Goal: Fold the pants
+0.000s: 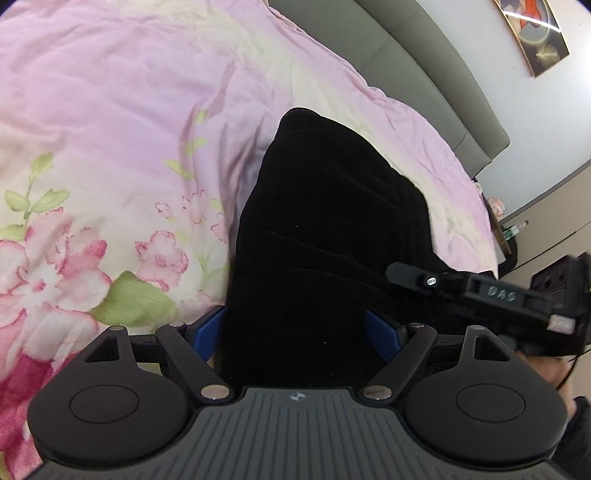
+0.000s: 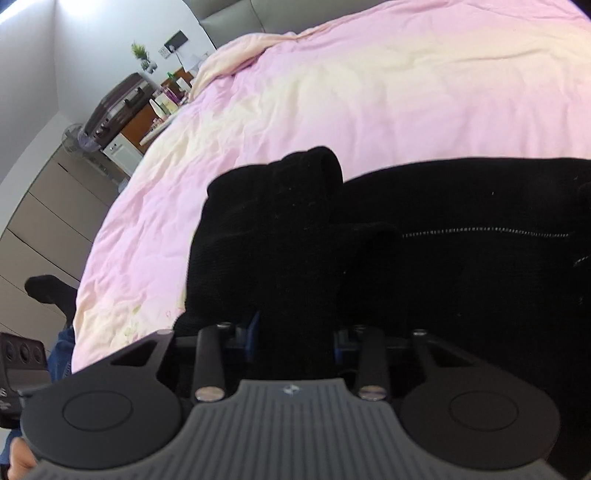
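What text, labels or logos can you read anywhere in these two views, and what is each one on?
"0AS", as far as it reads: embossed on the right hand-held gripper, seen side-on in the left wrist view; motion-blurred, so unsure.
Small round emblem on the left hand-held gripper: no letters legible.
Same emblem on the right one in its own view: unreadable.
Framed picture on the wall: no text.
Black pants: no readable label.

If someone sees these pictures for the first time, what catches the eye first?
The black pants stand out, lying dark across the middle of the pink floral bedcover. In the right wrist view, the right gripper has black fabric bunched between its blue fingers. A framed picture hangs on the wall beyond.
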Available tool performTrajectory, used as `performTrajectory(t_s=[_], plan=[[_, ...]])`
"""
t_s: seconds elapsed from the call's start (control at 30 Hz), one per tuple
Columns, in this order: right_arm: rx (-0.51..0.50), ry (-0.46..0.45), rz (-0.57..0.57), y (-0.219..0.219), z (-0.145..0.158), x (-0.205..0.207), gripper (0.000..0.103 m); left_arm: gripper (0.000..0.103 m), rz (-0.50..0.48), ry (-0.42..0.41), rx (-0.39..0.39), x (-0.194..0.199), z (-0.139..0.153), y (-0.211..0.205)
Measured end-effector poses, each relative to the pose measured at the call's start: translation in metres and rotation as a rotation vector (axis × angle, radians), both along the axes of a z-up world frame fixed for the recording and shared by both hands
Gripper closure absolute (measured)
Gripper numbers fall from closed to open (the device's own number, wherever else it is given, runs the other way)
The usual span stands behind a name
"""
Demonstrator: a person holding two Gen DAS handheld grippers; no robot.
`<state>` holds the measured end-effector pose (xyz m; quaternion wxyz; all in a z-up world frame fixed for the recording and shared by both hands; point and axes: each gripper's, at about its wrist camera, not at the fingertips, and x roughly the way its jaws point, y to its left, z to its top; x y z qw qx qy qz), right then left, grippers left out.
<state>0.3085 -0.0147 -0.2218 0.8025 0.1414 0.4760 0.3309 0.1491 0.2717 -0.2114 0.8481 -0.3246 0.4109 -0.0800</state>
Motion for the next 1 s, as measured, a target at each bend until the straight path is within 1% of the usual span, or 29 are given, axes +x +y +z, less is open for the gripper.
performTrajectory(t_s=[0.07, 0.13, 0.17, 0.23, 0.3, 0.37, 0.43, 0.47, 0.5, 0.57, 0.6, 0.63, 0.67, 0.7, 0.83, 0.9, 0.93, 1.0], plan=[[0.048, -0.017, -0.004, -0.008, 0.012, -0.001, 0.084, 0.007, -0.020, -0.027, 0.057, -0.004, 0.012, -0.009], [0.086, -0.043, -0.010, -0.018, 0.024, -0.004, 0.086, 0.008, -0.045, -0.068, 0.103, -0.010, 0.028, -0.022], [0.104, -0.058, -0.016, -0.025, 0.030, -0.006, 0.086, 0.008, -0.056, -0.094, 0.112, -0.015, 0.035, -0.024], [0.138, -0.064, -0.034, -0.039, 0.036, -0.006, 0.086, 0.008, -0.069, -0.134, 0.102, -0.019, 0.042, -0.026], [0.153, -0.053, -0.069, -0.051, 0.033, -0.003, 0.086, 0.008, -0.065, -0.148, 0.092, -0.017, 0.041, -0.028], [0.136, -0.024, -0.096, -0.055, 0.020, 0.004, 0.085, 0.008, -0.064, -0.114, 0.093, -0.014, 0.033, -0.029], [0.077, 0.000, -0.101, -0.050, -0.002, 0.007, 0.082, 0.008, -0.067, -0.053, 0.111, -0.008, 0.020, -0.035], [0.032, 0.005, -0.100, -0.044, -0.014, 0.009, 0.076, 0.008, -0.061, -0.022, 0.114, -0.006, 0.013, -0.037], [0.011, 0.001, -0.104, -0.041, -0.021, 0.009, 0.072, 0.007, -0.047, 0.004, 0.097, -0.005, 0.006, -0.038], [0.008, -0.011, -0.113, -0.040, -0.022, 0.006, 0.071, 0.006, -0.013, 0.020, 0.036, -0.009, -0.004, -0.033], [0.001, -0.014, -0.118, -0.039, -0.018, 0.004, 0.069, 0.006, -0.009, 0.021, 0.024, -0.010, -0.004, -0.031], [-0.019, -0.028, -0.121, -0.039, -0.013, 0.001, 0.066, 0.005, -0.014, 0.019, 0.030, -0.010, -0.003, -0.031], [-0.050, -0.055, -0.121, -0.038, -0.007, -0.004, 0.060, 0.005, -0.019, 0.018, 0.043, -0.010, -0.001, -0.031], [-0.093, -0.100, -0.120, -0.037, 0.000, -0.011, 0.056, 0.005, -0.022, 0.015, 0.055, -0.011, 0.001, -0.031], [-0.221, -0.342, -0.111, -0.035, 0.029, -0.050, 0.057, 0.005, -0.018, 0.011, 0.070, -0.012, 0.002, -0.032], [-0.231, -0.450, -0.120, -0.036, 0.041, -0.070, 0.056, 0.004, -0.015, 0.013, 0.065, -0.011, 0.002, -0.033], [-0.221, -0.477, -0.117, -0.036, 0.044, -0.076, 0.056, 0.004, -0.015, 0.014, 0.067, -0.009, 0.003, -0.035], [-0.201, -0.467, -0.067, -0.032, 0.040, -0.085, 0.057, 0.004, -0.013, 0.012, 0.078, -0.009, 0.004, -0.036]])
